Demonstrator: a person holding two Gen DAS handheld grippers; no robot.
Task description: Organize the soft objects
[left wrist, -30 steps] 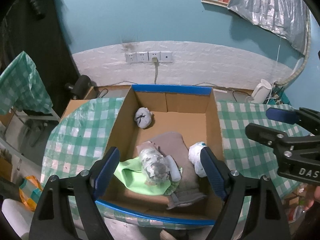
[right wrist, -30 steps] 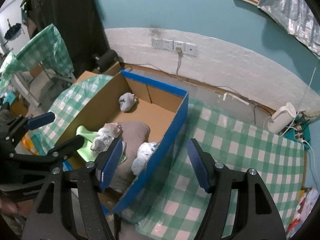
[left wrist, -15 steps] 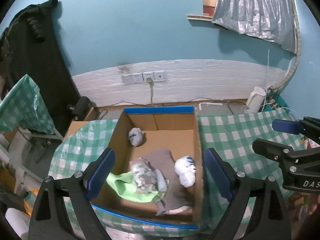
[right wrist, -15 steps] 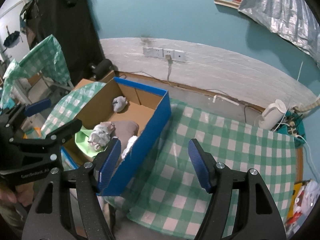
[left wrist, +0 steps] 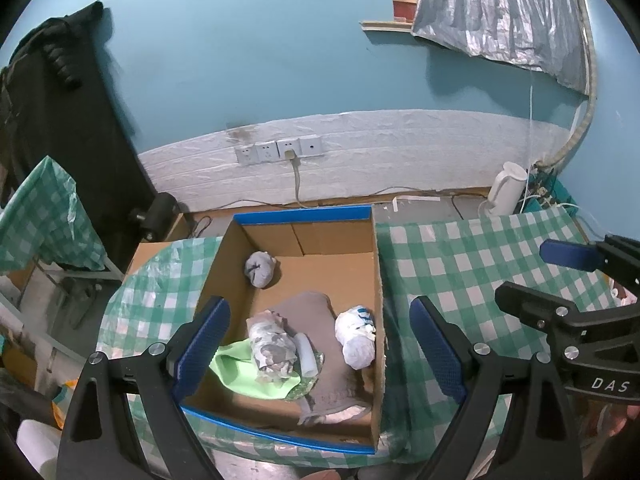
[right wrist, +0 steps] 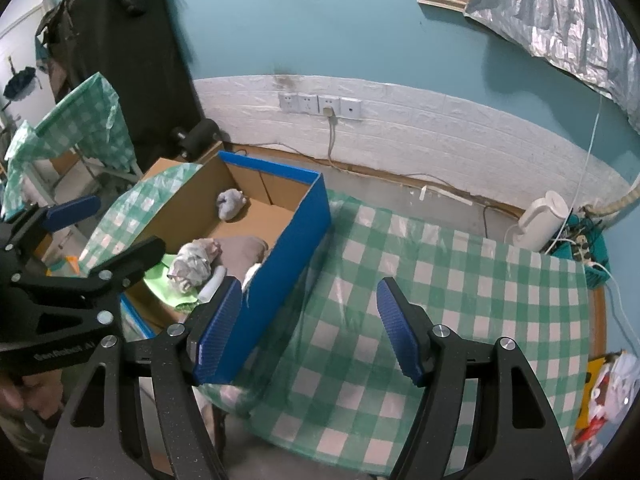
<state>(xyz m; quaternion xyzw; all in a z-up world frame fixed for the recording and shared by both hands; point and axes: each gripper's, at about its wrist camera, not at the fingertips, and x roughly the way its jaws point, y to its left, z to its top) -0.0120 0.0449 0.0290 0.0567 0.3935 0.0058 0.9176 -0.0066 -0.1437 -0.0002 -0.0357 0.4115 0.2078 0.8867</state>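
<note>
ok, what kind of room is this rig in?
Probably a lived-in home room used as a makeshift workspace: checked plastic tablecloth on the table, white electric kettle by a tangle of cables, dark coat hung on the teal wall.

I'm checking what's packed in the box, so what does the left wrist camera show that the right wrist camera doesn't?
Only the left wrist view shows the whole box floor, including the white rolled bundle with blue stripes against the right-hand wall, fully visible.

Only the right wrist view shows the box's blue outer wall, which hides most of that bundle, and the bare checkered tablecloth beside the box.

Both show the grey sock ball at the back, the patterned roll on the green cloth, and the white kettle.
</note>
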